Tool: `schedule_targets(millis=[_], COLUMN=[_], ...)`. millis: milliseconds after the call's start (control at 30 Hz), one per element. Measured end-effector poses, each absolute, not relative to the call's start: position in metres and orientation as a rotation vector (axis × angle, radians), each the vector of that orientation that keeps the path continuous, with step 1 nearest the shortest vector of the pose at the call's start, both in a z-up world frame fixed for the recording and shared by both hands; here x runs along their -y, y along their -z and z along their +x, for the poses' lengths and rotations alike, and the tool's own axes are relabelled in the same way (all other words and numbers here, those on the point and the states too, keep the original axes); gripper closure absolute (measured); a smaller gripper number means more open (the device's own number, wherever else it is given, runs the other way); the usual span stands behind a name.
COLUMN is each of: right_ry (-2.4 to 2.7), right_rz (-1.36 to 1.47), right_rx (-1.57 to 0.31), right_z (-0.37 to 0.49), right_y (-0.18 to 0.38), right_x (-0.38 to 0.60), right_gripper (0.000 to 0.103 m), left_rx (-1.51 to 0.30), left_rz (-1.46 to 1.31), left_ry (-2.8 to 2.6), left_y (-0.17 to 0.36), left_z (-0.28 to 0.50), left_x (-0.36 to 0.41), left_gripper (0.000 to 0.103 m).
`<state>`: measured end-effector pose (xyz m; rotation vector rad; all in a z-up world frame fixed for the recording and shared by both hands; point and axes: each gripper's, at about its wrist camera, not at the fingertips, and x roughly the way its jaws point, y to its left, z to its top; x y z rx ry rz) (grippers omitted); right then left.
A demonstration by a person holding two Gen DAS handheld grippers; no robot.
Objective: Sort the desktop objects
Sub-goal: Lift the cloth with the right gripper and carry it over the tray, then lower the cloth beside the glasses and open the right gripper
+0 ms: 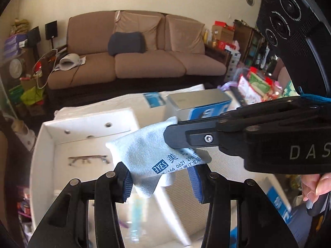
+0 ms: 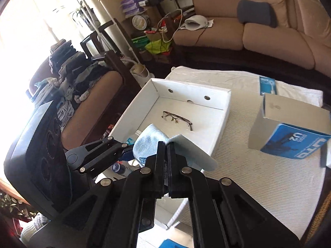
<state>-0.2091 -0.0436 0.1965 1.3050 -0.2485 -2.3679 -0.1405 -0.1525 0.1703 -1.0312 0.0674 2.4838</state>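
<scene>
Light-blue lens cloth [image 1: 144,153] held in the air over the near edge of the white tray [image 2: 225,107], pinched by the fully shut right gripper [image 2: 167,144]. Left gripper [image 1: 161,184] half-open around its lower corner, pads apparently touching. Probably for folding beside the glasses [image 2: 178,118].

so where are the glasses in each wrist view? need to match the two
Left wrist: glasses lie left of centre, inside the white tray, left of the cloth.
Right wrist: glasses lie near centre, in the same tray, above the cloth.
Shared landmark: the tray's back wall with round holes.
</scene>
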Motion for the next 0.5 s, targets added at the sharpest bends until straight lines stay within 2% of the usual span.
schedule_targets(millis=[333, 500], right_ry=[2.328, 2.336], right_rz=[1.425, 1.514], right_rx=[0.262, 0.157], right_z=[-0.325, -0.366], right_y=[-0.105, -0.053], right_x=[0.115, 0.144], right_gripper=[0.1, 0.1], left_rx=[-0.23, -0.273], left_rz=[-1.33, -1.481], left_ry=[-2.451, -2.447], left_y=[-0.083, -0.051], left_z=[-0.234, -0.265], left_x=[0.23, 0.263], left_gripper=[0.057, 0.057])
